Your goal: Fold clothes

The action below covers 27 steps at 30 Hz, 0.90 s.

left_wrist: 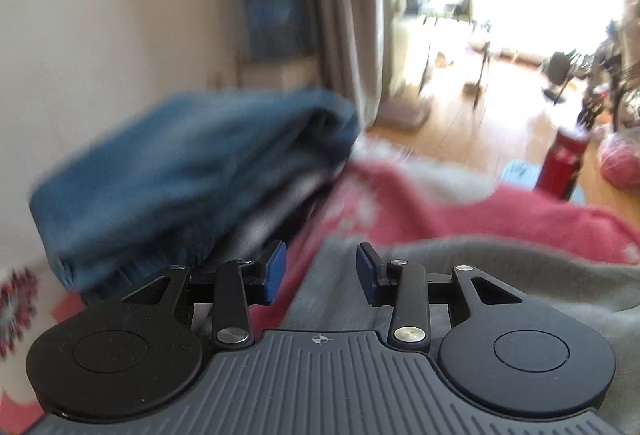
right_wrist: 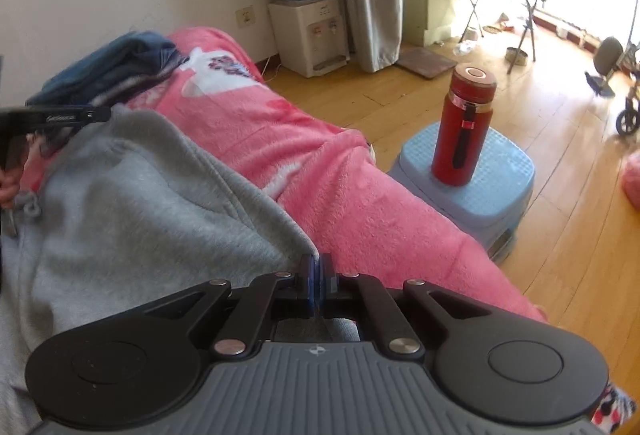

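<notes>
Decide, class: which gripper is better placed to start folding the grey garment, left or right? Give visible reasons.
Right, probably. The right gripper is shut at the edge of the grey garment, seemingly pinching it. The left gripper stands open above the cloth with nothing between its fingers.

A grey fleece garment (right_wrist: 132, 203) lies spread and rumpled on the pink blanket (right_wrist: 360, 203), a long diagonal fold running across it; what kind of garment it is cannot be told for sure. Its near edge comes to a point pinched at the lower middle of the right wrist view. Beyond it, at the far end of the blanket against the wall, sits a stack of folded clothes (left_wrist: 192, 171): a blue garment on top, grey and striped layers beneath, blurred in the left wrist view.
</notes>
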Each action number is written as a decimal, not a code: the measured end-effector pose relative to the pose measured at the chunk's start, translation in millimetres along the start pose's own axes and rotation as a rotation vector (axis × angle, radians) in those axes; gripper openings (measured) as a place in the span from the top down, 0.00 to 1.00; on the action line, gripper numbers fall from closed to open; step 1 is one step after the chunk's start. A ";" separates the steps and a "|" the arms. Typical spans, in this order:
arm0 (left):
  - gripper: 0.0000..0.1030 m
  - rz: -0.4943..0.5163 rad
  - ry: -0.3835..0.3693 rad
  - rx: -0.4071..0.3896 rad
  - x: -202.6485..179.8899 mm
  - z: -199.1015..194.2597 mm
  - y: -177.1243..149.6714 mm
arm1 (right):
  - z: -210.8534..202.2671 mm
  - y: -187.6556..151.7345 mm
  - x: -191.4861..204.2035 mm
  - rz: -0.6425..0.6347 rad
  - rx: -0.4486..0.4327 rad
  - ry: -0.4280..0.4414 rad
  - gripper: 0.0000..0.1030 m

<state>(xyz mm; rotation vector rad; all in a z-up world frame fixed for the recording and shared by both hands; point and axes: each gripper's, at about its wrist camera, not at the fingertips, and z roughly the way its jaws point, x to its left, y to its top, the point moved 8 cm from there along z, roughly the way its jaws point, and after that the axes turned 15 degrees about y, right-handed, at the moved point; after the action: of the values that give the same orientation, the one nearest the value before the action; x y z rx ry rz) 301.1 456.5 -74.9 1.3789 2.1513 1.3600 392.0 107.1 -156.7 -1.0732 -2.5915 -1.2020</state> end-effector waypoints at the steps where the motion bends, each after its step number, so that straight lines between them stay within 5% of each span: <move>1: 0.62 0.023 -0.047 -0.008 -9.4 -6.8 2.3 | -3.4 1.8 0.5 0.004 -0.013 0.009 0.97; 6: 0.62 0.139 -0.218 0.111 -66.0 -4.9 -6.5 | -15.8 10.3 0.6 0.037 -0.055 0.034 0.95; 12: 0.62 0.082 -0.185 0.165 -86.8 17.8 -15.2 | -27.5 13.9 -8.5 0.131 -0.130 0.051 0.91; 19: 0.52 0.060 -0.138 0.138 -88.5 19.7 -6.6 | 0.2 3.3 -30.3 0.164 -0.031 -0.018 0.91; 22: 0.44 0.031 -0.125 0.109 -82.5 7.6 1.5 | -37.0 15.9 -46.1 0.201 -0.044 -0.093 0.91; 27: 0.34 0.052 -0.231 0.011 -95.0 -38.1 22.2 | -154.8 11.0 -54.1 0.192 -0.010 -0.131 0.90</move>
<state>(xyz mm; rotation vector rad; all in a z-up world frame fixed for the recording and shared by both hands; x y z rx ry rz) 340.0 360.1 -61.3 1.5244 1.9886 1.1440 408.5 -26.6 -62.6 -1.4109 -2.5050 -1.1366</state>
